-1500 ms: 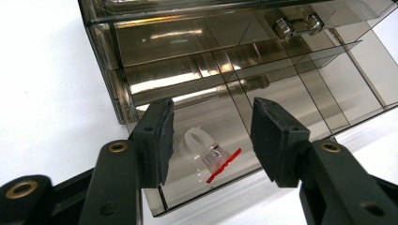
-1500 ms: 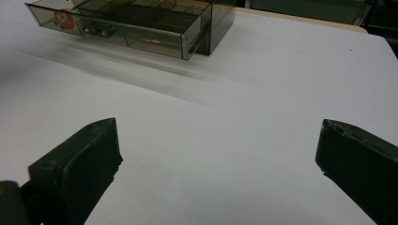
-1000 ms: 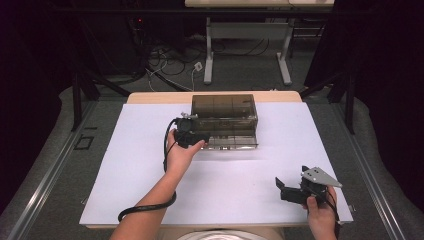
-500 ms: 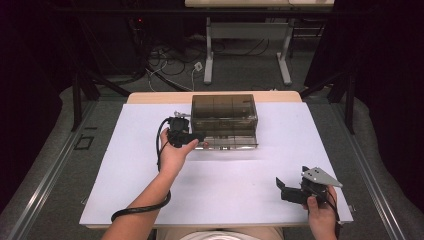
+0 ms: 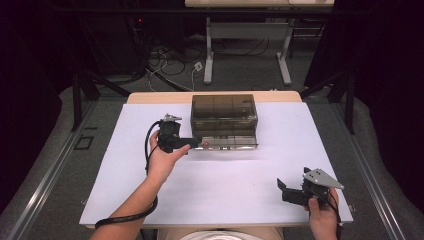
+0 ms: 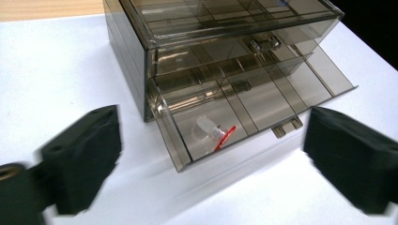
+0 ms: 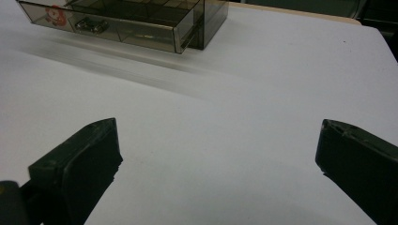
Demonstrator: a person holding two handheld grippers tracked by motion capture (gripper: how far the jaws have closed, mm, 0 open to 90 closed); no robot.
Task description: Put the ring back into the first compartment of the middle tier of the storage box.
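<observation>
High view first: the smoky plastic drawer box (image 5: 224,120) sat toward the far middle of the white counter (image 5: 125,200), with its bottom drawer (image 5: 227,142) pulled out toward the person. The left gripper (image 5: 192,143) hung just off the drawer's left front corner, jaws spread and nothing in them; they'd just been opening. The right gripper (image 5: 281,187) was parked way over at the near right corner of the counter, well apart from the box, jaws wide too and holding nothing.

Left gripper view: both black jaws were blurry and standing far apart, with the open drawer (image 6: 244,117) between and beyond them. A small clear thing with a red tag (image 6: 215,133) lay in the front left compartment. Looked like some kind of little clip or cap, couldn't really tell. A small metal bit (image 6: 263,44) sat in the drawer above, which was closed.

Right gripper view: jaws wide over bare counter (image 7: 225,122), drawer box (image 7: 136,18) off in the far left corner of the frame.

Progress guess: the little item looked dropped in already and let go of, so the placing part seemed done. What was left was probably just pushing that bottom drawer shut, since it was sticking out a good way.
</observation>
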